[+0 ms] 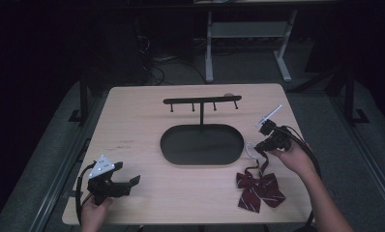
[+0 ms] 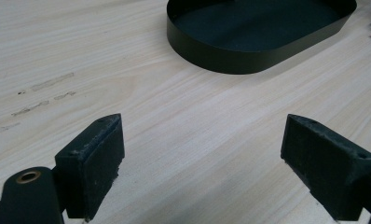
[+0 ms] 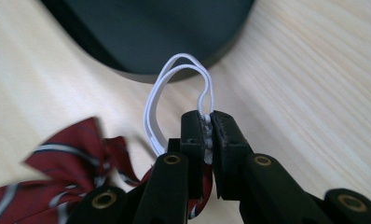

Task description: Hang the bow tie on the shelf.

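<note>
**Right claw clamped on bow tie's elastic loop**

Right claw (image 3: 206, 122), seen in its own gripper view: jaws pinched tight on the white elastic loop (image 3: 156, 100), pads pressed together with the band caught between them. Loop arching up beyond the jaw tips, in front of the dark rim of the black oval tray (image 3: 141, 42). Below and left of the jaws, the maroon striped bow tie (image 3: 72, 156), blurred, hanging from the loop.

From the high view: right claw (image 1: 264, 146) just beside the right end of the tray (image 1: 181, 157), held by a hand (image 1: 297, 159) coming in from the lower right. Bow tie (image 1: 259, 189) lying on the light wooden surface (image 1: 132, 125) near the front right corner, its wings spread flat, its strap drawn up toward the claw. White loop (image 1: 250, 149) faint, touching or nearly touching the tray rim; cannot tell which.

Black hook rack (image 1: 202, 101) standing upright from the far side of the tray, a crossbar with small pegs hanging under it.

Left claw (image 1: 125, 184) near the front left corner of the surface, well apart from tray and bow tie. In the left gripper view, left claw (image 2: 202, 154) released, jaws spread wide with bare wood between them, tray wall (image 2: 230, 60) farther off.
</note>
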Demonstrator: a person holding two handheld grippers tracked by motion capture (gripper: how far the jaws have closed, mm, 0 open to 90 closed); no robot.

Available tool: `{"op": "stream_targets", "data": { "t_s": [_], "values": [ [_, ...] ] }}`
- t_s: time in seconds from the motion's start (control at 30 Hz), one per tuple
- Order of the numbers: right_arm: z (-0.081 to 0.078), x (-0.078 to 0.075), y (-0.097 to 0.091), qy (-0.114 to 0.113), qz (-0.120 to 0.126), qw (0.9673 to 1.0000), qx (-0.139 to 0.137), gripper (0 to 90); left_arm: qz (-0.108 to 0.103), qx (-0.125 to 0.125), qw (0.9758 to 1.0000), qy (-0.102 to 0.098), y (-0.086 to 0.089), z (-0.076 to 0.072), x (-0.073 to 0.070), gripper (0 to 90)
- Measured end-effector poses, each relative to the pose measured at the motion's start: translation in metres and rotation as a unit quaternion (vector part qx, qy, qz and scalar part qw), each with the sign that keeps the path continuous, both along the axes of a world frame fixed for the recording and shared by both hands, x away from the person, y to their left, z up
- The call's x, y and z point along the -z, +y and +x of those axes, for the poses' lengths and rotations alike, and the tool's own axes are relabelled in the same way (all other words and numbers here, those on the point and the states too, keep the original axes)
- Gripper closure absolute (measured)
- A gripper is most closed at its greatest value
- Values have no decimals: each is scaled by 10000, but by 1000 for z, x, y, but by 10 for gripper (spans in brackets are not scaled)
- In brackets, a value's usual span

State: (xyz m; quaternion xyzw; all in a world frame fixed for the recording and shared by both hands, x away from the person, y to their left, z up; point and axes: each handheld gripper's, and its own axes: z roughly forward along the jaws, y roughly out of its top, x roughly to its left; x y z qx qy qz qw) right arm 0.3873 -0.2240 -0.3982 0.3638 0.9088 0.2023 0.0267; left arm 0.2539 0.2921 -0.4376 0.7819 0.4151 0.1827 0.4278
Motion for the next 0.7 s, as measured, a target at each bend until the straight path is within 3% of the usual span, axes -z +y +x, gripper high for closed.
{"op": "stream_targets", "data": {
  "t_s": [0.23, 0.7],
  "values": [
    [-13, -21, 5, -112, 229, 9991, -342, 834, -12, -12, 10000, -10, 0, 0, 0, 131],
    [-25, -48, 10, -275, 460, 9969, -578, 832, 6, -19, 10000, 0, 0, 0, 0, 131]
  ]
}}
